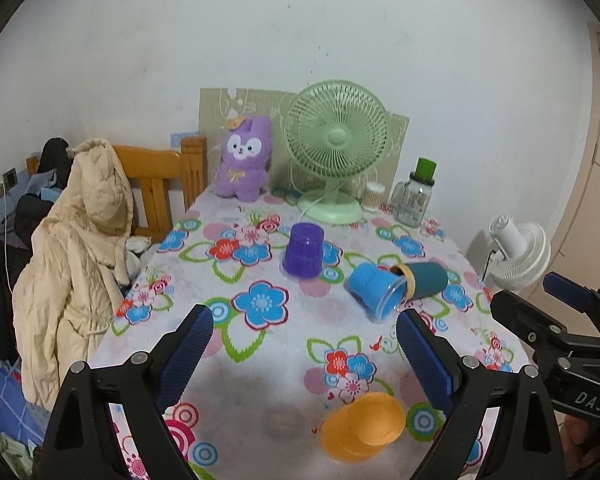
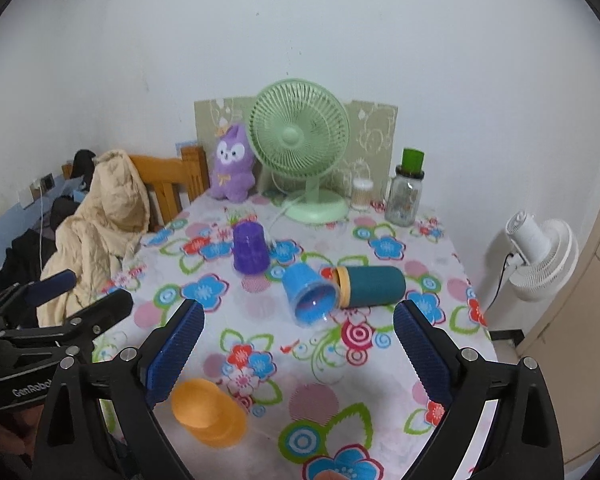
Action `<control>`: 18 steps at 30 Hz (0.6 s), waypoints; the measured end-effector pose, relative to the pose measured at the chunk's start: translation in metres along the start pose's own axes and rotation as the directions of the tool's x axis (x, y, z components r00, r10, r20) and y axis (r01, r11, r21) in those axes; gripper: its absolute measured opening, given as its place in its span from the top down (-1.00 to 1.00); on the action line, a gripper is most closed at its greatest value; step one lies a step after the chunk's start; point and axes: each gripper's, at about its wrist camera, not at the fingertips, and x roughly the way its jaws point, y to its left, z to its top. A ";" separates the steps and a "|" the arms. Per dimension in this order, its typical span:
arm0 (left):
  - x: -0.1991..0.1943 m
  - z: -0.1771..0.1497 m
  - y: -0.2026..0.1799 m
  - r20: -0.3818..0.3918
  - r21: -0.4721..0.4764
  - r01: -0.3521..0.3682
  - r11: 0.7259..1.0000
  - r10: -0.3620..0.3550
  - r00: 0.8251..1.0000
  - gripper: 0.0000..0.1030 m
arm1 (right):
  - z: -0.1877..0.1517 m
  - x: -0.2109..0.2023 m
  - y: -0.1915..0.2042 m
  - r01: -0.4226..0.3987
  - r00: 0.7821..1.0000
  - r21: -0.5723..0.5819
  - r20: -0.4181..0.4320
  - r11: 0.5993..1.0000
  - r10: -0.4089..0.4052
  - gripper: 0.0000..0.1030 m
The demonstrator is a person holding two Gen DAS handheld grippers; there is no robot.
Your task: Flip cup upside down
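Only rightward — teal cup's point(image 2: 374, 286) full side

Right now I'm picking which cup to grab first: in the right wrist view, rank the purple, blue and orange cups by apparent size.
1. Orange cup, though it is nearest the camera, so unsure.
2. Blue cup and purple cup look alike; no ranking.

Both tools look the same. The left gripper point(image 1: 304, 354) has black plastic arms with round silver screws and two blue bumpy pads point(image 1: 186, 354). The right gripper point(image 2: 298, 350) has them too. White letters on one black side say "DAS", and on the other "GenRobot".
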 end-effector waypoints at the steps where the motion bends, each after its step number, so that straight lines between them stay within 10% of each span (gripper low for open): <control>1: -0.002 0.001 0.000 0.007 -0.001 0.000 1.000 0.000 1.000 -0.83 | 0.001 -0.002 0.001 -0.004 1.000 0.003 0.007 1.000 0.004 -0.89; 18: -0.002 0.002 0.006 0.014 -0.018 -0.002 1.000 0.002 1.000 -0.86 | 0.004 -0.004 0.010 -0.018 1.000 0.001 0.012 1.000 0.018 -0.92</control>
